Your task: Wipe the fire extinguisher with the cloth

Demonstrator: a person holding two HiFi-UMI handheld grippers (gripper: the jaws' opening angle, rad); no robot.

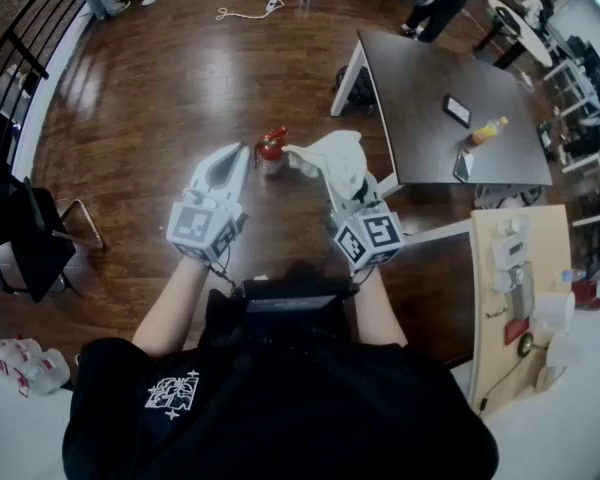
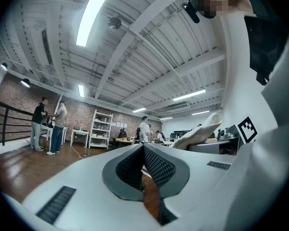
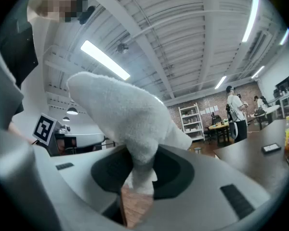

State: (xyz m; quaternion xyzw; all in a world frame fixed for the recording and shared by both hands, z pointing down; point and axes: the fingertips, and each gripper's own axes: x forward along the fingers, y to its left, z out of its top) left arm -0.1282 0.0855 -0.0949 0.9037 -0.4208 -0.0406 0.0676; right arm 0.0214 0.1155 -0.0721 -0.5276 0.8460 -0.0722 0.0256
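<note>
A small red fire extinguisher (image 1: 271, 150) stands on the wood floor just ahead of both grippers in the head view. My left gripper (image 1: 234, 158) points at it from the left, tips close beside it; in the left gripper view its jaws (image 2: 143, 150) meet with nothing between them. My right gripper (image 1: 342, 182) is shut on a white cloth (image 1: 328, 156), which bunches up above the jaws, right of the extinguisher. The cloth (image 3: 127, 114) fills the middle of the right gripper view, pinched between the pads. Neither gripper view shows the extinguisher.
A dark table (image 1: 430, 138) with a phone (image 1: 457, 110) and an orange bottle (image 1: 487, 129) stands to the right. A black chair (image 1: 25, 238) is at the left, a wooden board (image 1: 520, 298) at the right. People stand at the far end; a white cable (image 1: 248, 8) lies on the floor.
</note>
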